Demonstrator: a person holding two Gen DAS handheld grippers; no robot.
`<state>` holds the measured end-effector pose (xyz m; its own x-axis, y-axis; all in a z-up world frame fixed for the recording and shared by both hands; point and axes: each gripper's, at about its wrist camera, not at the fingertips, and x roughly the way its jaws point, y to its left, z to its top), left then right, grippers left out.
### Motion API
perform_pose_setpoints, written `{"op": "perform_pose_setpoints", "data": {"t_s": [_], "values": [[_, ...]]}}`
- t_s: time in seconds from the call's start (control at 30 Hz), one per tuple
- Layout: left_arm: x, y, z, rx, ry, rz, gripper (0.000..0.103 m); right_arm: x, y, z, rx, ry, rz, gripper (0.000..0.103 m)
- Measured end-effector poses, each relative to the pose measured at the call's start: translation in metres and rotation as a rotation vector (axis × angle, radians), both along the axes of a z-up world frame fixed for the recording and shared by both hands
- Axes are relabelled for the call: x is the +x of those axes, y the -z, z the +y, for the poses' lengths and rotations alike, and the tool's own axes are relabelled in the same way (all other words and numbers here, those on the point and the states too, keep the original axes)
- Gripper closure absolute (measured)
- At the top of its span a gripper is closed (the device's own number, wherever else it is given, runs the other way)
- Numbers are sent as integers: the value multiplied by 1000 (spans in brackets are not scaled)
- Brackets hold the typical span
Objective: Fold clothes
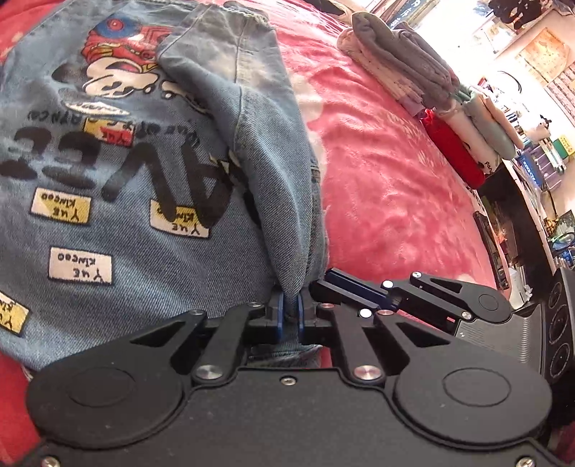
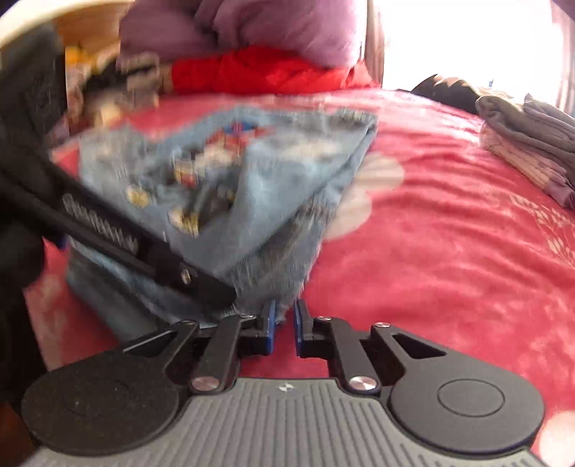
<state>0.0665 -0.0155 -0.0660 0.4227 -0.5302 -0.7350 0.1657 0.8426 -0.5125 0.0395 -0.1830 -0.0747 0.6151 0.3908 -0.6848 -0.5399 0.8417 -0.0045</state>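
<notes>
The denim jacket (image 1: 151, 179) is lying on the pink fleece blanket (image 1: 395, 186), its printed back facing up: cartoon graphic, black lettering, stitched yellow and white patches. A thick fold of its sleeve is running down toward six o'clock in the left wrist view, right into the left gripper (image 1: 291, 312), which is pointing steeply downward and pinching that denim ridge between its blue pads. Just at its three o'clock, the right gripper (image 2: 284, 316) is angling down too; in its own blurred view the blue pads are sitting close together on a frayed denim edge, though whether they are truly pressing it I cannot tell. That view is also catching the left gripper's black body crossing from nine o'clock, over the jacket. Only the left view is showing the folded clothes (image 1: 406, 68), grey and striped, stacked at one o'clock, with rolled garments (image 1: 463, 140) beyond. Only the right view is showing purple bedding (image 2: 244, 28) at twelve.
</notes>
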Motion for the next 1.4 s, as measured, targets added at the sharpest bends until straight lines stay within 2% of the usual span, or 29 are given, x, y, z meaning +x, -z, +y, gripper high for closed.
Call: {"op": "perform_pose_setpoints", "data": {"t_s": [0.1, 0.17, 0.33, 0.47, 0.5, 0.53, 0.63, 0.77, 0.9, 0.97, 1.03, 1.13, 1.2, 1.27, 1.33, 1.4], "values": [[0, -1, 1, 6, 0, -5, 97, -2, 0, 4, -31, -19, -18, 91], [1, 1, 2, 4, -2, 0, 96, -14, -3, 8, -60, -48, -76, 91], [0, 1, 1, 12, -3, -8, 95, -20, 7, 28, -198, -101, -109, 94], [1, 2, 2, 14, 15, -2, 92, -36, -5, 28, -191, -109, -199, 94], [1, 1, 1, 16, 24, 1, 92, -34, 0, 31, -209, -127, -175, 93], [0, -1, 1, 23, 33, -6, 92, -33, 5, 33, -228, -146, -153, 97], [-11, -13, 1, 67, 62, -60, 92, -37, 5, 41, -275, -170, -181, 98], [-23, -34, 6, 103, 70, -155, 92, -40, -8, 33, -211, -142, -218, 98], [-30, -51, 8, 170, 59, -247, 92, -30, -19, 15, -124, -79, -182, 98], [-29, -53, 7, 181, 53, -257, 92, -22, -24, 1, -42, -41, -154, 97], [-25, -48, 7, 174, 42, -244, 92, -17, -23, -4, -6, -28, -140, 96], [-21, -40, 10, 154, 18, -213, 92, -16, -16, 3, -23, -62, -126, 96], [-19, -36, 15, 128, -15, -204, 88, -17, -8, 13, -45, -116, -102, 96], [-15, -33, 21, 110, -47, -197, 87, -17, -1, 22, -96, -145, -93, 98], [-12, -33, 25, 89, -73, -195, 87, -16, -2, 21, -81, -137, -73, 98], [-6, -40, 18, 84, -52, -230, 87, -15, -2, 18, -64, -138, -64, 98]]}}
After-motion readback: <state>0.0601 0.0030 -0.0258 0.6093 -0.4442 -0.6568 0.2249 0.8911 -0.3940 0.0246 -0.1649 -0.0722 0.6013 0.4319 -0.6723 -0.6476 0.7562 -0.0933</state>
